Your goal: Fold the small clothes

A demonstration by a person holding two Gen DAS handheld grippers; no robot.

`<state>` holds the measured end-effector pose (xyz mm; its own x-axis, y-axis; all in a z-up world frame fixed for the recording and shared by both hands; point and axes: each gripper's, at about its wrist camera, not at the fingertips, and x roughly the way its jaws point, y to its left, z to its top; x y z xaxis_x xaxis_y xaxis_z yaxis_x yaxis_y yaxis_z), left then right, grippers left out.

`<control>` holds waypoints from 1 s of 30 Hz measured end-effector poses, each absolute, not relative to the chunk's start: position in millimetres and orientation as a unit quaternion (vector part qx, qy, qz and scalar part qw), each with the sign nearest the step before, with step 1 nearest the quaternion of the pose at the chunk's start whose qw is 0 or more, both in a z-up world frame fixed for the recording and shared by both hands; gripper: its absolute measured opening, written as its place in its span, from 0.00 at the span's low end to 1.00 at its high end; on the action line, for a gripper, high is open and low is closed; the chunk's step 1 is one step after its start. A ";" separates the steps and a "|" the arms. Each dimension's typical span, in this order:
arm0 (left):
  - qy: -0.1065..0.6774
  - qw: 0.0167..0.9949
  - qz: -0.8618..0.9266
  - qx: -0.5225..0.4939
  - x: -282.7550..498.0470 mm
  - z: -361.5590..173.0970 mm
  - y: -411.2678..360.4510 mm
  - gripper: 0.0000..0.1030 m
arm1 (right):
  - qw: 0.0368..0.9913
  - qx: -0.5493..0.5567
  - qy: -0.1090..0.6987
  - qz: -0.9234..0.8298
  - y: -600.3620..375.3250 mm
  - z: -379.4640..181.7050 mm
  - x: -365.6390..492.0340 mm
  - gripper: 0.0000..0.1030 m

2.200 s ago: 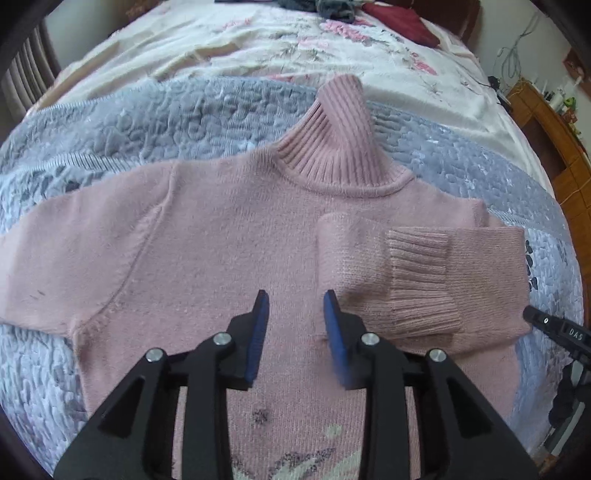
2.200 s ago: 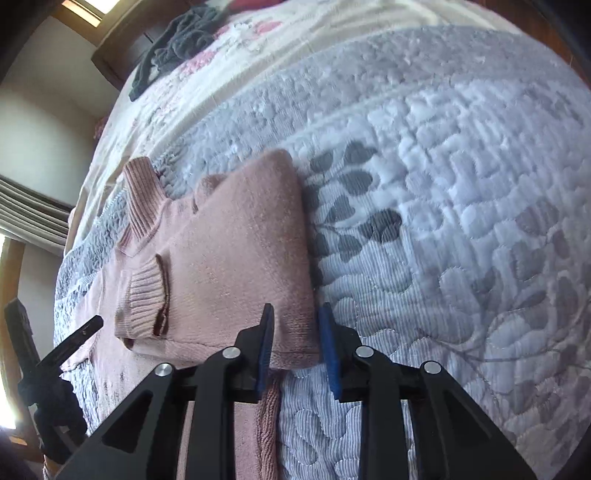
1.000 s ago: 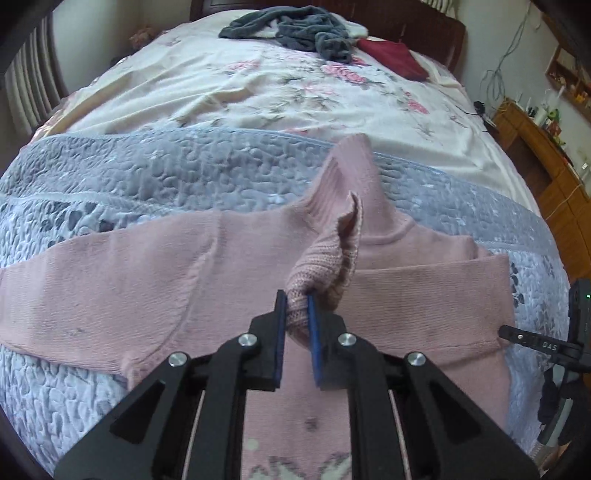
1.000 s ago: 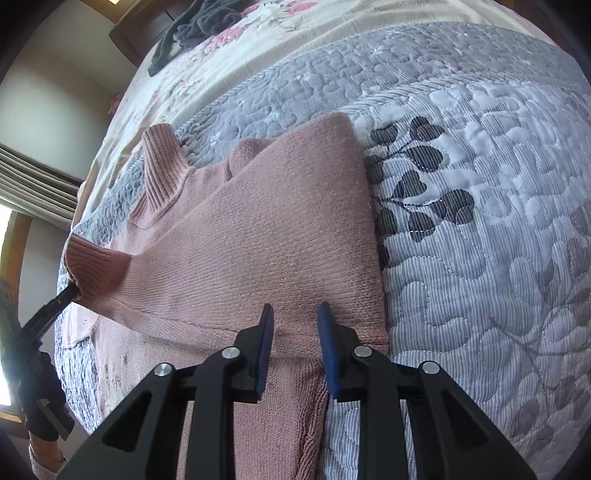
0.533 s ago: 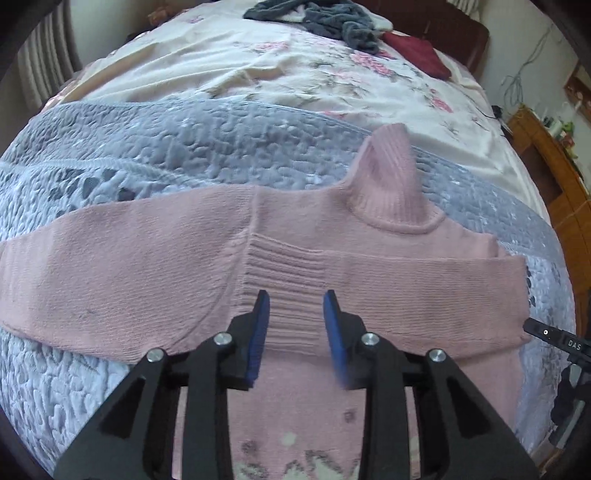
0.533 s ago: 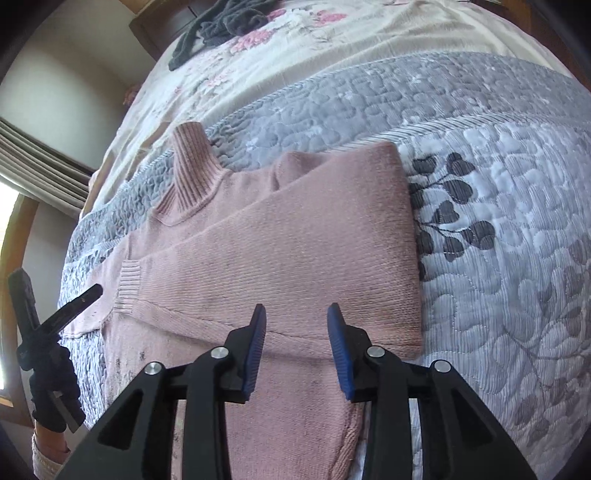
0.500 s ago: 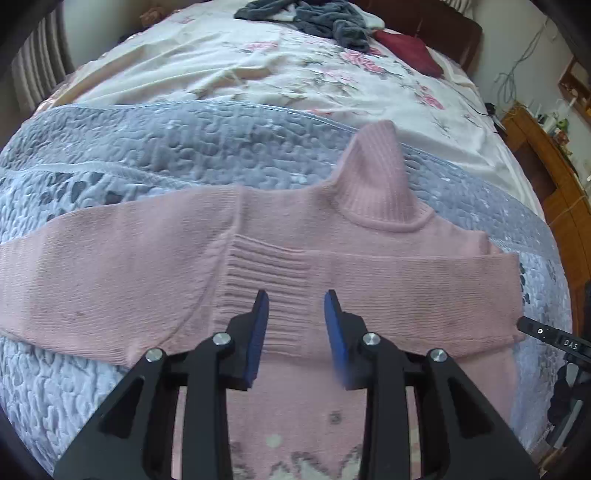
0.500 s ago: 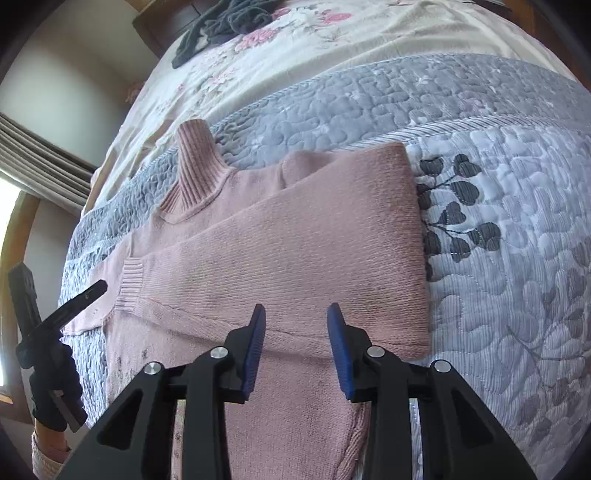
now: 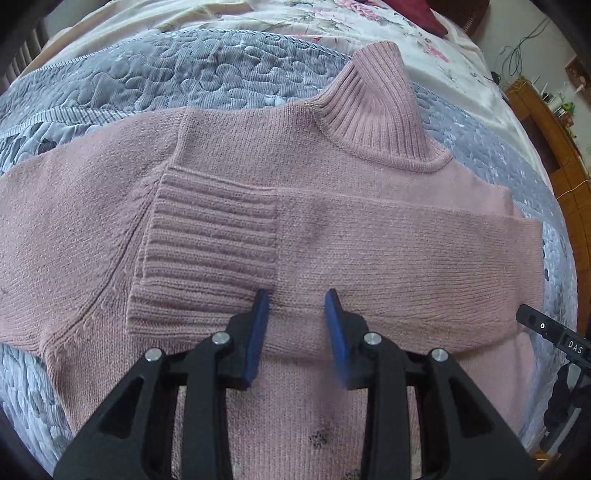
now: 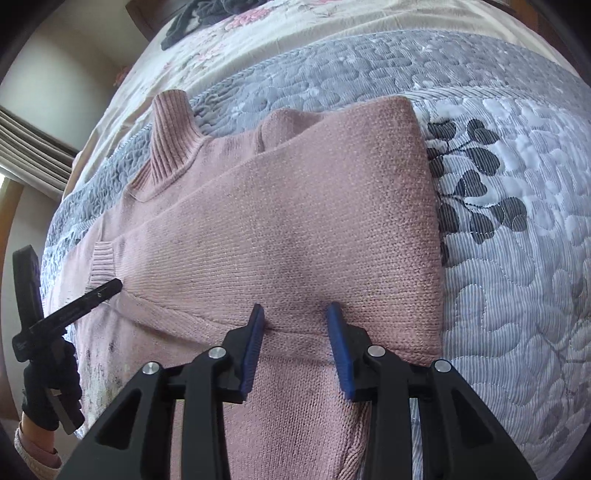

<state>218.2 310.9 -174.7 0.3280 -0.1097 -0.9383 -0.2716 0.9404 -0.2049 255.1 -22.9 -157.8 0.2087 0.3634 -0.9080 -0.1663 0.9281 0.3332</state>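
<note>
A grey quilt (image 9: 192, 70) covered the bed, and a pink turtleneck sweater (image 9: 258, 147) lay flat across it, one sleeve (image 9: 369, 243) folded over the chest. The left gripper (image 9: 297, 304) and right gripper (image 10: 295, 317) hovered at the sleeve's lower edge, fingers apart and empty.

A grey quilted blanket (image 9: 207, 70) covers the bed; beyond it lies a floral sheet (image 10: 258, 40); dark clothes (image 10: 199, 11) heaped there
</note>
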 end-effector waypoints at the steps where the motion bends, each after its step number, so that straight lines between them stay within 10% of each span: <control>1: 0.578 0.797 0.051 -0.167 218.7 -174.8 311.4 0.31 | 0.773 0.081 0.606 0.168 -22.3 -157.7 255.3 0.36; 12: 0.519 0.829 0.063 -0.201 158.4 -122.5 351.2 0.41 | 0.778 0.081 0.583 0.220 -3.0 -108.8 223.0 0.42; 30: 0.399 0.772 0.297 -0.395 -19.1 -120.1 645.9 0.41 | 0.740 0.048 0.616 0.265 50.8 -158.0 177.3 0.45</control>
